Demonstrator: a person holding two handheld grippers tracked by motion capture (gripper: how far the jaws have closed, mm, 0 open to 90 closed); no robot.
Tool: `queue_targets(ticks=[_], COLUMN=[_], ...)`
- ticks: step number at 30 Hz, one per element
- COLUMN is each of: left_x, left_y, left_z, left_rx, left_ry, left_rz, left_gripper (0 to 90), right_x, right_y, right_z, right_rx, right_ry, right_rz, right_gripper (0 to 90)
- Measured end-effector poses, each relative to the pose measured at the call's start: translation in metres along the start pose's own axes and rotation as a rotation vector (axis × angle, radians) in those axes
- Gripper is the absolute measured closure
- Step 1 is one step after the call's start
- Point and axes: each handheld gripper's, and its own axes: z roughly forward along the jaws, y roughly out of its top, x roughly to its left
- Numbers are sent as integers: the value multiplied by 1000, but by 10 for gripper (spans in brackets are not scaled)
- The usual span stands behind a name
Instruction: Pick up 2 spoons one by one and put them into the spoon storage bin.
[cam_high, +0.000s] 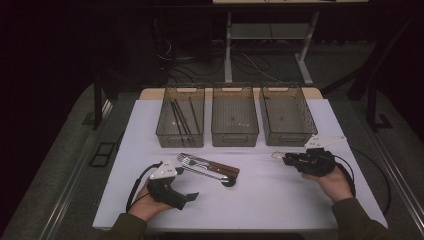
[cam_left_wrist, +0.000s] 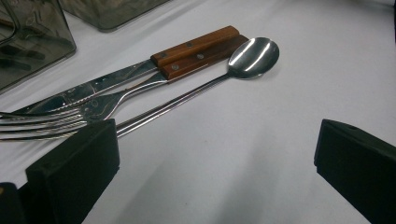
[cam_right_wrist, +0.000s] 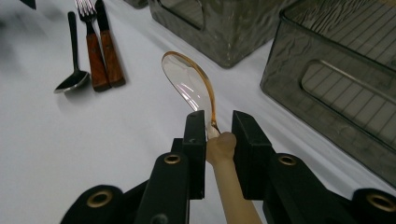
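Right claw (cam_right_wrist: 219, 123): your jaws are drawn in narrow and pinch the neck of the amber plastic spoon (cam_right_wrist: 191, 84); its pale handle runs back between them toward the camera, and its clear bowl sticks out ahead, lifted off the table (cam_high: 280, 195).
Amber plastic spoon, from above: it shows as a small glint (cam_high: 276, 155) at the tip of your right claw (cam_high: 292, 159), just in front of the right bin (cam_high: 287, 114). The gripper view gives you the grip itself, which the high view leaves too small to read.
Left claw (cam_left_wrist: 215, 154): your jaws stand wide, with bare table between them. From above it sits (cam_high: 186, 197) on the near side of the cutlery pile, close to it.
Cutlery pile: the left gripper view shows you a metal spoon (cam_left_wrist: 252, 56), a wooden-handled fork (cam_left_wrist: 93, 109) and a wooden-handled knife (cam_left_wrist: 102, 84) lying side by side, touching; the fork's tines reach past your left jaw. In the high view the same pile reads as one dark cluster in front of the middle bin (cam_high: 234, 114).
Left bin (cam_high: 181, 116): only the high view lets you see into it; thin dark sticks lie inside.
Bins: all three stand in a row behind the cutlery pile.
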Motion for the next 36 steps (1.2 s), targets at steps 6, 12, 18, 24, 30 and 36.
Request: queue_targets(ticks=[6, 12, 18, 24, 30, 36], left_x=[0, -1, -1, -1, -1, -2], left_y=[0, 0, 0, 0, 0, 0], left_z=[0, 1, 1, 2, 2, 2], left_rx=[0, -6, -7, 2, 4, 1], left_ry=[-2, 0, 5, 8, 10, 8], left_rz=[1, -9, -10, -6, -5, -8], left_gripper=[0, 0, 0, 0, 0, 0], right_x=[2, 3, 3, 3, 5, 7], right_y=[7, 15, 24, 31, 41, 49], right_z=[3, 6, 6, 10, 16, 25], right_rx=[-34, -66, -105, -123, -137, -140], right_ry=[2, 2, 4, 3, 10, 13], right_rz=[13, 28, 44, 57, 59, 58], right_gripper=[760, 760, 759, 759, 759, 759])
